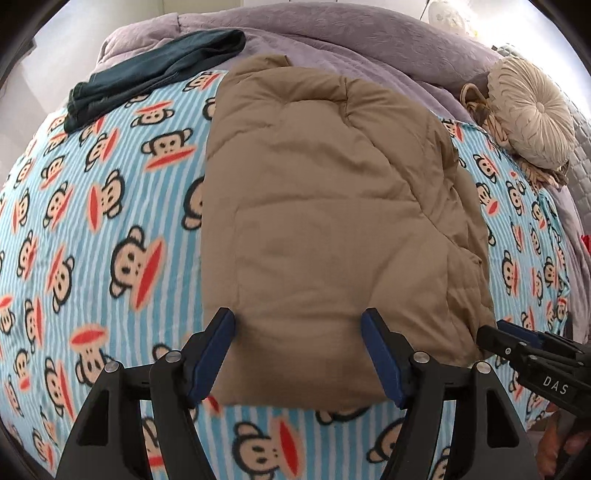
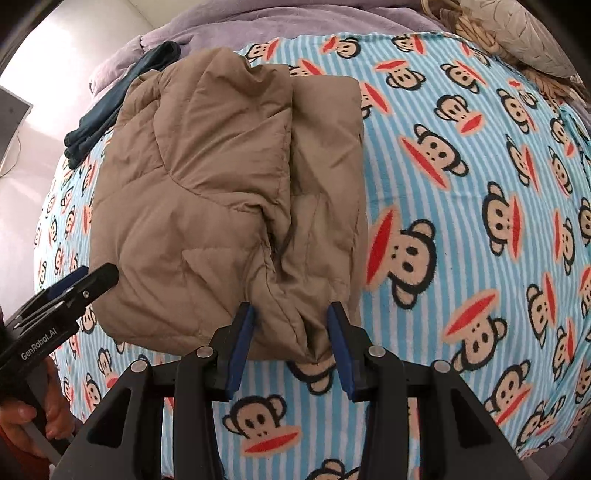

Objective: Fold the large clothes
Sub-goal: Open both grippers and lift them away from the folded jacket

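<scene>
Tan puffer jacket (image 1: 332, 221), folded into a thick oblong bundle, lies on the bed on a blue-striped blanket printed with monkey faces (image 1: 110, 221). Its smooth folded side faces the left wrist camera, while the right wrist view shows the layered edges and a seam running down the bundle (image 2: 229, 206). The left tool (image 1: 299, 343) points steeply down over the near end of the jacket with its blue pads spread wide and nothing pressed between them; the fabric shows in the gap, but the pads stand clear of it. The right tool (image 2: 291, 332) hangs over the near corner of the bundle, its jaws partly open, and the pads do not appear to pinch the cloth. A dark teal garment (image 1: 155, 74) lies folded at the far left of the bed, partly on a lilac quilt (image 1: 332, 33). A round cream cushion (image 1: 532, 118) sits at the far right. A hand (image 2: 22, 417) grips the left tool's handle.
</scene>
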Available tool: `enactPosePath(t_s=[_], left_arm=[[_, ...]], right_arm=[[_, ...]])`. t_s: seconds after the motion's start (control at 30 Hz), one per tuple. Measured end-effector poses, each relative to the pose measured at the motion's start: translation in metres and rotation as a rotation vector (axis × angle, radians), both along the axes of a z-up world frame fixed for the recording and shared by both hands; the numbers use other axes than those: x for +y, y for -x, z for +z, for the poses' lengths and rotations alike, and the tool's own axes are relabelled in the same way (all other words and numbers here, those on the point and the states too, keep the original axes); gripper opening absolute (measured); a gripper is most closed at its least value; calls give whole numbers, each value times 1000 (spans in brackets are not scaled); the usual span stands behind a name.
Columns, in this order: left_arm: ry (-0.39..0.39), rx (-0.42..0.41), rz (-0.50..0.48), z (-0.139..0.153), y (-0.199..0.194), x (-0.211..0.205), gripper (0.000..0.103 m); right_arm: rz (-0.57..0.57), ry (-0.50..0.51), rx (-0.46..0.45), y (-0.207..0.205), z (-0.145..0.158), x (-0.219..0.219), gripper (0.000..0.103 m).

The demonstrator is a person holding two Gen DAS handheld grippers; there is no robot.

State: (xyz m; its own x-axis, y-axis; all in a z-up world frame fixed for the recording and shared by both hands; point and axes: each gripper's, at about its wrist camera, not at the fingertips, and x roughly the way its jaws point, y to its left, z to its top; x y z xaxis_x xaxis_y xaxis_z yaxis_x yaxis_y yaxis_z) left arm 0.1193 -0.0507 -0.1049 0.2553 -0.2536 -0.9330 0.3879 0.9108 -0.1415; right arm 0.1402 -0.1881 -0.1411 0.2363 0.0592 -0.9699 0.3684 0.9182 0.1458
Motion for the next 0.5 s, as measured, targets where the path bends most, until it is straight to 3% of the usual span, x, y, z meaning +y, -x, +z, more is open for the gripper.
enactPosePath(t_s=[0.43,0.5], left_arm=[[17,7,-3,24,24,20,72],[18,10,-3,28,27,23,72]], right_arm=[[-47,-5,-21,28,34,8,45],[-55,-10,-29,33,38,10,52]])
